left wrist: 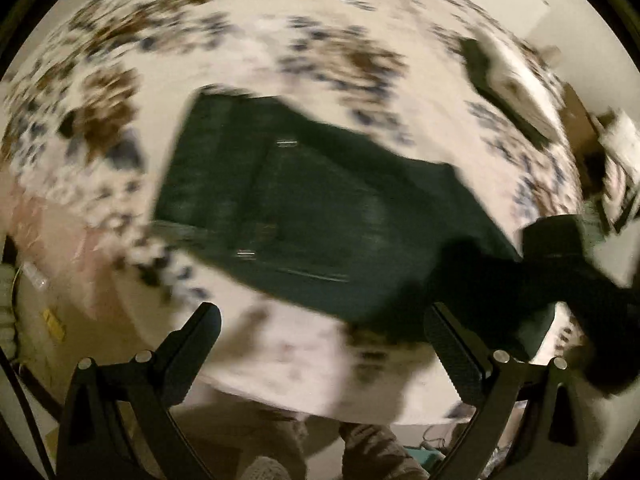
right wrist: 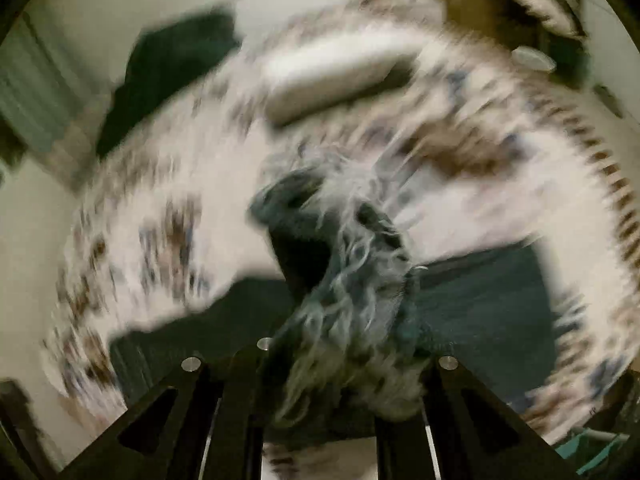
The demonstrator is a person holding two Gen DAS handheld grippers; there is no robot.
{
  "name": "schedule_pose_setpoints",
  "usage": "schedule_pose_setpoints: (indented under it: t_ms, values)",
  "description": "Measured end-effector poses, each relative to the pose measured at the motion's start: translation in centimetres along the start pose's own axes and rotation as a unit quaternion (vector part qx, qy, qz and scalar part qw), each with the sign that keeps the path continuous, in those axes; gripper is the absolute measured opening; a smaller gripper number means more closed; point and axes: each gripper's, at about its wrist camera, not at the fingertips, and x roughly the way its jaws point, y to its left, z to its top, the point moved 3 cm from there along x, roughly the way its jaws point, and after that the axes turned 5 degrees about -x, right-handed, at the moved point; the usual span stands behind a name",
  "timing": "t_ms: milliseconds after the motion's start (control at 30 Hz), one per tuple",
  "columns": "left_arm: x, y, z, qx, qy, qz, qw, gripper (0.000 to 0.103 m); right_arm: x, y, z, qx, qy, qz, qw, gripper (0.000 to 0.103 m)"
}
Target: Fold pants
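Dark denim pants (left wrist: 312, 208) lie spread on a white bedsheet (left wrist: 256, 52) with brown and blue flowers. In the left wrist view my left gripper (left wrist: 322, 314) hangs above the pants' near edge, open wide, with nothing between its fingers. A dark blurred shape, the other hand with its gripper (left wrist: 560, 276), sits over the right end of the pants. In the heavily blurred right wrist view the right gripper (right wrist: 340, 364) is shut on a bunched, frayed hem of the pants (right wrist: 344, 280), lifted above the rest of the cloth (right wrist: 480, 300).
A white pillow-like block (right wrist: 336, 76) and a dark cloth heap (right wrist: 172, 68) lie further along the bed. Cardboard boxes and clutter (left wrist: 580, 120) stand beyond the bed's right edge. A pink plastic bag (left wrist: 48, 236) lies at the left. A person's legs (left wrist: 368, 448) show below the bed's edge.
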Motion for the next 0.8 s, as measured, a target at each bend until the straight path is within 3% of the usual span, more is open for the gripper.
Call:
schedule_pose_setpoints:
  t_ms: [33, 67, 100, 167, 300, 433, 500, 600, 633, 667, 733, 767, 800]
  values:
    - [0.1, 1.4, 0.2, -0.007, 0.0, 0.003, 1.0, 0.103, 2.8, 1.1, -1.1, -0.006, 0.039, 0.009, 0.999, 0.023]
    - [0.3, 2.4, 0.4, -0.014, -0.001, 0.005, 0.9999, 0.103, 5.7, 2.1, -2.5, -0.014, 0.091, 0.024, 0.995, 0.035]
    - [0.5, 3.3, 0.7, -0.025, -0.002, 0.008, 0.9997, 0.103, 7.3, 2.9, -3.9, -0.019, 0.132, 0.05, 0.99, 0.055]
    - [0.5, 4.1, 1.2, -0.036, -0.004, -0.001, 0.9993, 0.103, 7.3, 2.4, -5.1, -0.001, 0.15, 0.122, 0.981, 0.076]
    - [1.2, 1.5, 2.2, -0.023, -0.002, -0.04, 0.999, 0.103, 1.2, -2.6, -4.9, 0.021, 0.128, 0.161, 0.978, 0.078]
    - [4.1, -4.3, 2.9, 0.04, 0.028, -0.07, 0.9964, 0.103, -4.3, -12.7, -3.7, 0.038, 0.109, 0.063, 0.991, 0.078]
    - [7.3, -7.9, 3.0, 0.091, 0.047, -0.057, 0.9932, 0.103, -4.9, -18.3, -3.0, 0.046, 0.11, 0.019, 0.993, 0.078]
    - [10.9, -11.2, 2.7, 0.141, 0.077, -0.044, 0.9859, 0.102, -3.0, -24.5, -2.0, 0.048, 0.139, 0.015, 0.989, 0.078]
    - [11.7, -12.1, 2.6, 0.156, 0.08, -0.044, 0.9834, 0.093, -2.0, -25.6, -1.6, 0.048, 0.155, 0.02, 0.987, 0.078]
    - [12.2, -13.0, 2.3, 0.173, 0.08, -0.045, 0.9805, 0.074, -0.8, -26.5, -1.5, 0.043, 0.168, 0.034, 0.984, 0.078]
    - [12.5, -14.2, 1.9, 0.206, 0.066, -0.028, 0.976, 0.055, 0.8, -27.2, -1.1, 0.038, 0.173, 0.076, 0.981, 0.077]
    - [12.3, -14.5, 1.8, 0.215, 0.059, -0.027, 0.9744, 0.031, 1.1, -27.1, -0.9, 0.032, 0.17, 0.089, 0.981, 0.059]
    - [12.0, -14.6, 1.9, 0.215, 0.059, -0.033, 0.9742, 0.024, 1.4, -26.6, -0.7, 0.021, 0.168, 0.091, 0.981, 0.039]
